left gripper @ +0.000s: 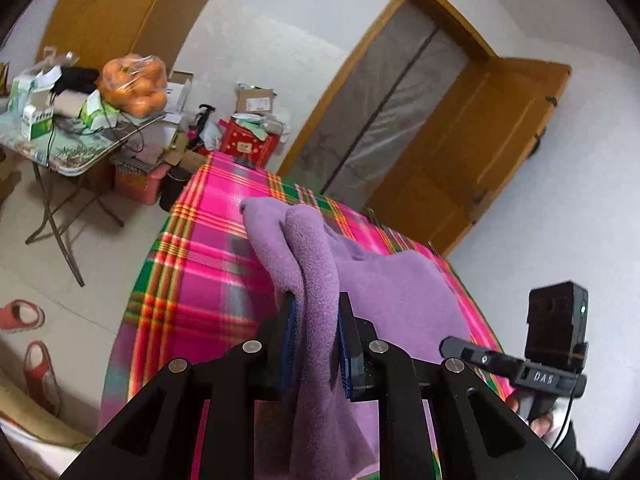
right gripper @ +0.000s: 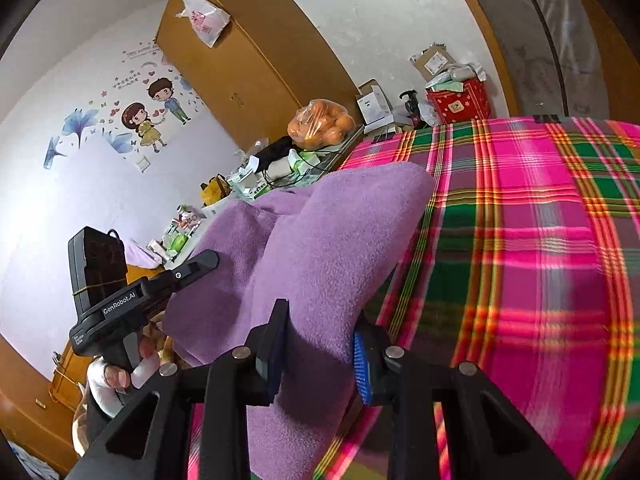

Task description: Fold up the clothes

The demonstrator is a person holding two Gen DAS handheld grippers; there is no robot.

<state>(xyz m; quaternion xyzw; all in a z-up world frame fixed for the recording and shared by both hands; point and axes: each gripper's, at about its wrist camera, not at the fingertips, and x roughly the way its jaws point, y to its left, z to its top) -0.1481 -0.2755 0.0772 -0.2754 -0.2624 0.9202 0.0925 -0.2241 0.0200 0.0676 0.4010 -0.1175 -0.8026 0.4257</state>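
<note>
The left tool (left gripper: 316, 320) clamps a bunched fold of the purple fleece garment (left gripper: 384, 284) between its blue pads. The right tool (right gripper: 320, 328) likewise grips a thicker fold of the same garment. The garment hangs lifted between both tools above the pink-and-green plaid cover (right gripper: 520, 240). A bag of oranges (left gripper: 134, 84) sits on a cluttered folding table (left gripper: 76, 156) beyond.
</note>
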